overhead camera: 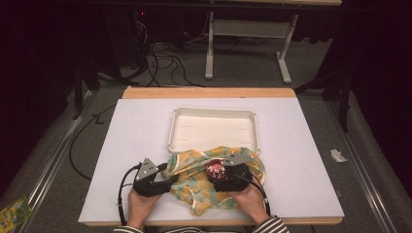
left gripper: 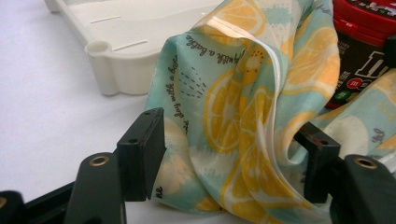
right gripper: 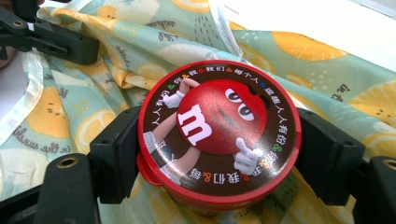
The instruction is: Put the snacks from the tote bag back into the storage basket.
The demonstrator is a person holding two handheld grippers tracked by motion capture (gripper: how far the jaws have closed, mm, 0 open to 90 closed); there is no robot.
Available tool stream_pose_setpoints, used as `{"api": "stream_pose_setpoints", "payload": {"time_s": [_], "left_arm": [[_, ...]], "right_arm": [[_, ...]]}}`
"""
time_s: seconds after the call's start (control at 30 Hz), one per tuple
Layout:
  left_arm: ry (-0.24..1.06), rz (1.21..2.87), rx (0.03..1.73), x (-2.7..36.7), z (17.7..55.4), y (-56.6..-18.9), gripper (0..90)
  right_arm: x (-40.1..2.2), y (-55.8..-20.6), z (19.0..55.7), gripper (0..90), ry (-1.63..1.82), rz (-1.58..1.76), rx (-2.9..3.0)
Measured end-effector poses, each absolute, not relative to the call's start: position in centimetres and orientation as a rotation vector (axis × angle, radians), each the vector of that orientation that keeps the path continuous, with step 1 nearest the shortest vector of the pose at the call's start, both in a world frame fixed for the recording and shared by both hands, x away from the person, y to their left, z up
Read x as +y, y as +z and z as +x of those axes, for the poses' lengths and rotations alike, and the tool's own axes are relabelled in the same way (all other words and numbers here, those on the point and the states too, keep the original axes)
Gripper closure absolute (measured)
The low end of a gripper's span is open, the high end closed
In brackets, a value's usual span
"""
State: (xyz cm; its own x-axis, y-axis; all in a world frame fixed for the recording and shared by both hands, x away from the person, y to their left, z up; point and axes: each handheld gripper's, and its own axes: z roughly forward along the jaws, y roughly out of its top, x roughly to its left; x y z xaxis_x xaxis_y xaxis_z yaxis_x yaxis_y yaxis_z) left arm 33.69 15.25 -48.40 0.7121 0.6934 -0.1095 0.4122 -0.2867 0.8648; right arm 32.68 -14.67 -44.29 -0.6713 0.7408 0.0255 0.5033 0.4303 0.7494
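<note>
resting on a white table (overhead camera: 136,131) over grey carpet, the right gripper (overhead camera: 232,175) clamps a red-lidded candy tub (right gripper: 219,130). the left gripper (overhead camera: 154,180) stands wide around the lemon-print cloth (left gripper: 243,107) beside a white tray (overhead camera: 214,127).

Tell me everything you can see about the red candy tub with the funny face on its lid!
The candy tub is round, with a shiny red lid that looks like plastic. The lid shows a red cartoon candy with eyes, white gloves and a white letter m, ringed by small writing on brown. Its side is dark brown with candy pictures. The lid is on. The right gripper clamps it, one black jaw on each side. It sits amid a lemon-print cloth on the white table, just in front of a white tray.
</note>
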Motion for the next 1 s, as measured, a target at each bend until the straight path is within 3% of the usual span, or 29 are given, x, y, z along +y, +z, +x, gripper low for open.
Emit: {"api": "stream_pose_setpoints", "payload": {"time_s": [1.0], "left_arm": [[0.355,1.924,0.851,15.29,33.69,-48.38,36.4]], "right_arm": [[-14.46,-44.61,32.41,26.0,1.069,1.013,2.388]]}}
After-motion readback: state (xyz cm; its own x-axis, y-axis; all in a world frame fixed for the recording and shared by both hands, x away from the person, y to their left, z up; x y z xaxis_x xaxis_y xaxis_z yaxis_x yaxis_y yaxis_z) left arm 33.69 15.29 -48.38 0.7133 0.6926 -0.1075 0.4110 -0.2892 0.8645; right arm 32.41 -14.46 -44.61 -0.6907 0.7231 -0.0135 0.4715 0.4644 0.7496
